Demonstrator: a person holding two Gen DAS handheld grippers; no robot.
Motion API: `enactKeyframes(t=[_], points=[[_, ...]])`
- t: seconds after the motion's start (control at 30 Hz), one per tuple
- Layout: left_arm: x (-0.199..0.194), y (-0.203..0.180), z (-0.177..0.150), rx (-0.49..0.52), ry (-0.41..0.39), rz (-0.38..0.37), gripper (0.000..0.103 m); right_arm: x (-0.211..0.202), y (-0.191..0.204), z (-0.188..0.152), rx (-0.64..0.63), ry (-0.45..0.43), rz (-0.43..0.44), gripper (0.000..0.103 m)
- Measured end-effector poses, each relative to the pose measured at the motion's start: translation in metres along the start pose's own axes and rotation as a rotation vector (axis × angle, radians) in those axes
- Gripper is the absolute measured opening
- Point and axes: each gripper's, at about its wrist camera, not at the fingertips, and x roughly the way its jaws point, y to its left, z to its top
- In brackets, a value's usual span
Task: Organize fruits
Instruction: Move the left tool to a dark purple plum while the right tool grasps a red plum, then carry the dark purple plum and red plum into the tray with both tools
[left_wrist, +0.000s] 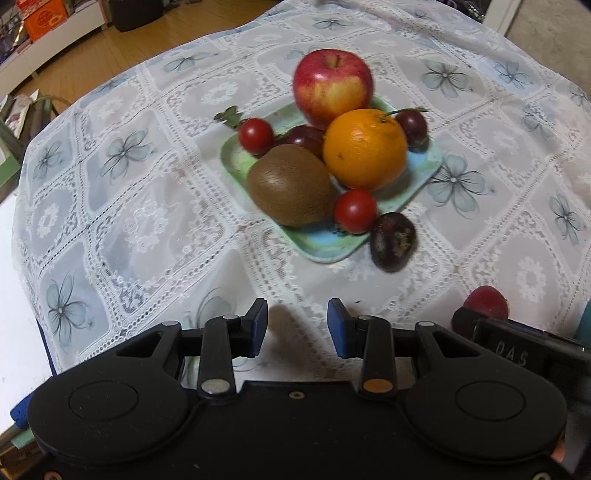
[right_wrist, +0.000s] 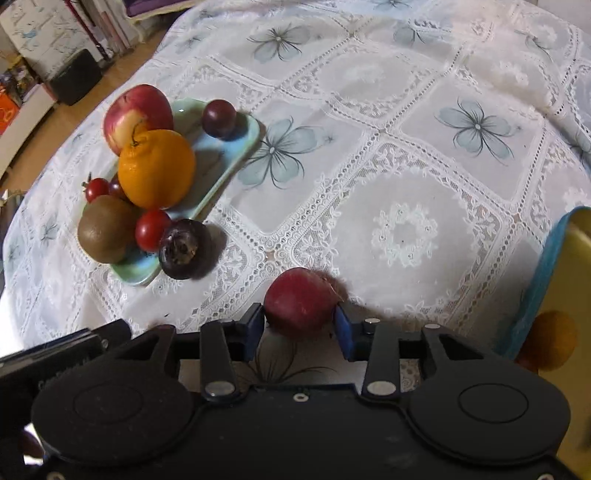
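Observation:
A green-blue tray (left_wrist: 236, 162) (right_wrist: 240, 147) on the lace tablecloth holds a red apple (left_wrist: 332, 86) (right_wrist: 138, 110), an orange (left_wrist: 364, 149) (right_wrist: 157, 168), a kiwi (left_wrist: 290, 184) (right_wrist: 105, 229), two cherry tomatoes (left_wrist: 355, 211) (left_wrist: 255, 136) and dark plums (left_wrist: 412, 123). A dark wrinkled fruit (left_wrist: 392, 242) (right_wrist: 184, 249) lies against the tray's near corner. My left gripper (left_wrist: 297, 328) is open and empty, short of the tray. My right gripper (right_wrist: 300, 328) is shut on a red plum (right_wrist: 299, 301) (left_wrist: 485, 301) just above the cloth.
A yellow container with a blue rim (right_wrist: 546, 280) stands at the right edge of the right wrist view, an orange fruit (right_wrist: 552, 339) beside it. The table edge (left_wrist: 22, 229) drops off on the left to a wooden floor (left_wrist: 110, 48) with shelves.

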Motion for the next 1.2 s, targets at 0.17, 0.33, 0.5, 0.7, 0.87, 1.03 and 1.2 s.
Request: enactKeyframes(t=[0.17,0.33,0.5,0.7,0.87,1.03,1.2], points=[[-0.006,-0.014,0.011,-0.006,-0.005,-0.053,0.046,-0.015,-0.010,-0.008,-0.009,-0.017,0.009,0.041],[-0.002,-0.035,0.025,-0.005,-0.013,-0.067,0.047,-0.039,-0.026,-0.018,-0.004,-0.069,0.018,0.041],[0.011,-0.054,0.033,-0.030,-0.012,-0.057,0.047,-0.054,-0.035,-0.025,-0.009,-0.111,0.026,0.041],[0.029,-0.064,0.038,-0.055,0.004,0.006,0.050,-0.059,-0.047,-0.031,-0.001,-0.128,0.033,0.041],[0.039,-0.071,0.040,-0.062,0.024,0.010,0.052,-0.056,-0.050,-0.036,-0.001,-0.130,0.024,0.041],[0.049,-0.075,0.042,-0.061,0.043,0.020,0.047,-0.050,-0.051,-0.040,0.006,-0.108,0.028,0.041],[0.038,-0.076,0.039,-0.044,0.014,0.016,0.042,-0.055,-0.055,-0.047,0.014,-0.102,0.026,0.041]])
